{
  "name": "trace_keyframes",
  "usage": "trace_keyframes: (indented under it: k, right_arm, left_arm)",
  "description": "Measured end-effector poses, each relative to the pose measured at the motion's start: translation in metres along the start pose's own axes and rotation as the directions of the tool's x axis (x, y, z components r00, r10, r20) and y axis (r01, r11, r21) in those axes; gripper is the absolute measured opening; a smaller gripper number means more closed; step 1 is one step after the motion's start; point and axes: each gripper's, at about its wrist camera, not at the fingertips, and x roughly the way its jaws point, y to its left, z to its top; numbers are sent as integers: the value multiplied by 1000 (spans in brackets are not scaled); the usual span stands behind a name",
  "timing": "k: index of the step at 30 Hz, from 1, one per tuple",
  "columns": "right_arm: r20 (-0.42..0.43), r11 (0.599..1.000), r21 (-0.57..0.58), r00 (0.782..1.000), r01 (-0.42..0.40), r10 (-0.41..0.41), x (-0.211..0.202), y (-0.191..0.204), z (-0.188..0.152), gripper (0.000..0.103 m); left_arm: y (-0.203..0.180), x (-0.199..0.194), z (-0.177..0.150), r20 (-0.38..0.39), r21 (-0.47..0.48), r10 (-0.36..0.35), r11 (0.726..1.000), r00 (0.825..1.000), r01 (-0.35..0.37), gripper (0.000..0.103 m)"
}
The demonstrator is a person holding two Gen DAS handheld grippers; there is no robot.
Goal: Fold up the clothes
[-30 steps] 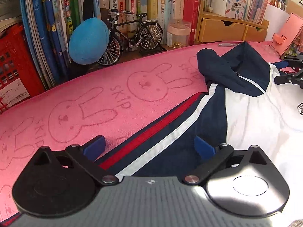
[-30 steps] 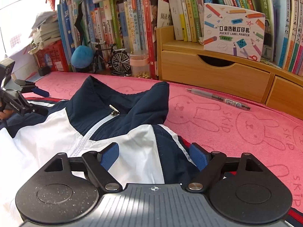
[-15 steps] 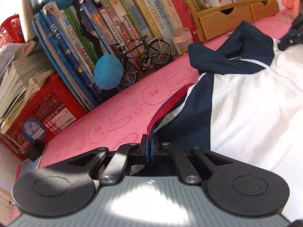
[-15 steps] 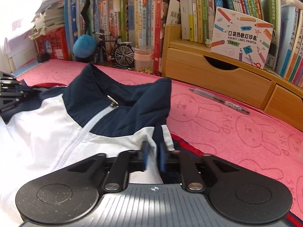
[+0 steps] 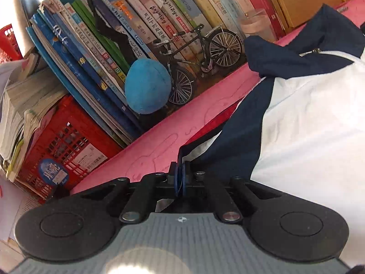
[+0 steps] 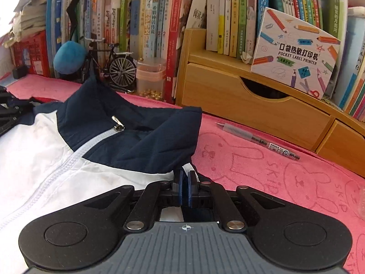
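Observation:
A white and navy zip jacket with a red sleeve stripe lies on a pink rabbit-print towel. My left gripper is shut on the jacket's navy shoulder edge, and the cloth rises a little from the towel there. At the other shoulder, just below the navy collar, my right gripper is shut on the jacket's edge. The left gripper's black arms show at the far left of the right wrist view. The zip pull lies at the collar.
Books line the back. In front stand a model bicycle, a blue plush ball, a clear jar, wooden drawers and a red crate. A pen lies on the towel.
Both grippers went from wide open to shut on the jacket's shoulder edges. The left view has tilted and swung toward the bookshelf, and the left shoulder cloth has lifted.

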Motion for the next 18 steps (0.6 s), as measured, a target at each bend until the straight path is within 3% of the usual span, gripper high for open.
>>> trace_keyframes:
  k: [2,4,7,10,13,15,18]
  right_arm:
    - [7,1000,-3,999,31,-31,-10,6,-1,11]
    - [57,999,-22,998,-28,29,-36,14,-8,15]
    - [120,988,-71,982,-136,144,-77,31,-24,31]
    - [106,958,-113,956,-263,275,-102,60,-38,36]
    - [60,918,-126,921,-376,385,-115,89,-49,36]
    - [39,921,-132,927,-366,374,-121,98,-59,37]
    - [11,964,-79,967,-254,255,-131,74,-80,37]
  left_arm:
    - [10,-9,2,-12,-62,1,998,1000,-1,10]
    - [30,-31,-1,32,-179,-59,982,998,64,12]
    - [53,-79,-15,129,-269,-120,951,984,151,12]
    - [46,-126,-33,218,-239,-201,938,955,252,16]
    - [16,-146,-47,201,-195,-309,917,930,347,22]
    - [-5,-147,-56,149,-160,-331,922,932,353,23]
    - [-6,-144,-80,136,-173,-289,935,948,310,24]
